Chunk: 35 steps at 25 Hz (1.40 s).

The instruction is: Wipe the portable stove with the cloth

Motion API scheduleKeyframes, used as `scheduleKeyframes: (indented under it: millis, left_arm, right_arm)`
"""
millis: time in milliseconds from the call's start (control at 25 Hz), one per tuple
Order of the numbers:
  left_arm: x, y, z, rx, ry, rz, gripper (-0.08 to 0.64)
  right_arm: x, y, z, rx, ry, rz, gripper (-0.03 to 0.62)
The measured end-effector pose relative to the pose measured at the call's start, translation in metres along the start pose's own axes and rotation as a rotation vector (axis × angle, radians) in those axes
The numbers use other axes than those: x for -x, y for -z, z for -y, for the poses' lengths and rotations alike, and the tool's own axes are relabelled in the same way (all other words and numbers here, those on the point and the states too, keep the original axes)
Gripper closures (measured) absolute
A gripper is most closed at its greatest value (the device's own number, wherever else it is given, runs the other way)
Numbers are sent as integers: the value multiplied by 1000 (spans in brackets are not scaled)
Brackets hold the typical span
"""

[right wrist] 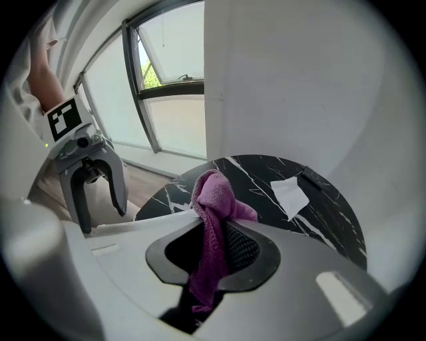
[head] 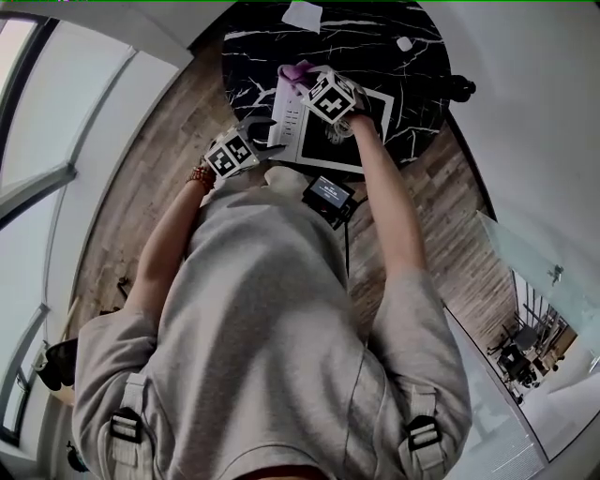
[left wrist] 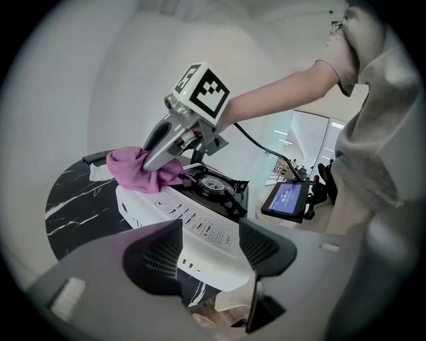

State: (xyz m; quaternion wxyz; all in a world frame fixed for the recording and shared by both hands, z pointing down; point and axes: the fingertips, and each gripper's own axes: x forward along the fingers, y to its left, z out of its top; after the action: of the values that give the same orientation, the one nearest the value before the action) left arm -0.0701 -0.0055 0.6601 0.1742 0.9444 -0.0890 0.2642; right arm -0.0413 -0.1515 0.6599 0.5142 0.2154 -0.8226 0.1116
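The white portable stove [head: 291, 127] lies on the round black marble table [head: 394, 84]. My right gripper [head: 314, 86] is shut on a purple cloth [head: 298, 72] and holds it down on the stove's top at its far end. In the left gripper view the cloth [left wrist: 136, 170] rests by the control strip, beside the black burner [left wrist: 212, 183]. The right gripper view shows the cloth [right wrist: 213, 200] pinched between the jaws. My left gripper [left wrist: 210, 250] is open at the stove's [left wrist: 200, 230] near end, which shows between its jaws.
A white paper napkin [head: 302, 16] lies at the table's far side, with a small white thing [head: 404, 43] to its right. A small lit screen [head: 328, 194] hangs at the person's chest, close to the table's near edge. Wooden floor surrounds the table; a window [right wrist: 166, 80] is on the left.
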Motion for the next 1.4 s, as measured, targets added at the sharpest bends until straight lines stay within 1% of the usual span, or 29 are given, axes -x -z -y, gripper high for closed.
scheduleKeyframes:
  millis: [80,240,400,560,840,1120,1280,1400]
  left_arm:
    - [1,3,-2,10,0,0,314]
    - [-1,6,-3,19,7,-9,314]
    - [-6,8,-3,24,20,-17,314]
    - [-10,8,-5,24,31,-31,314]
    - [-16,14,-3,19,67,-57,314]
    - [-11,13,-10,29,53,-54,314]
    - [-9,15,-11,37,39,-52,314]
    - [-7,17,-11,37,30,-47,314]
  right_arm:
    - [-6,-2,4,-8,-1,-9,514]
    - [-17,-4,2,-36,-29,-29,513]
    - [-23,-3,-1,-14,-21,-63,514]
    - [-21,-3,-1,-17,-14,-46,514]
    - [-24,1,-7,28,28,-64,515]
    - [-22,4,-25,50,27,-62,515]
    - [-22,6,-35,66,45,-63,517]
    - [-21,5,-39,72,38,-64,516]
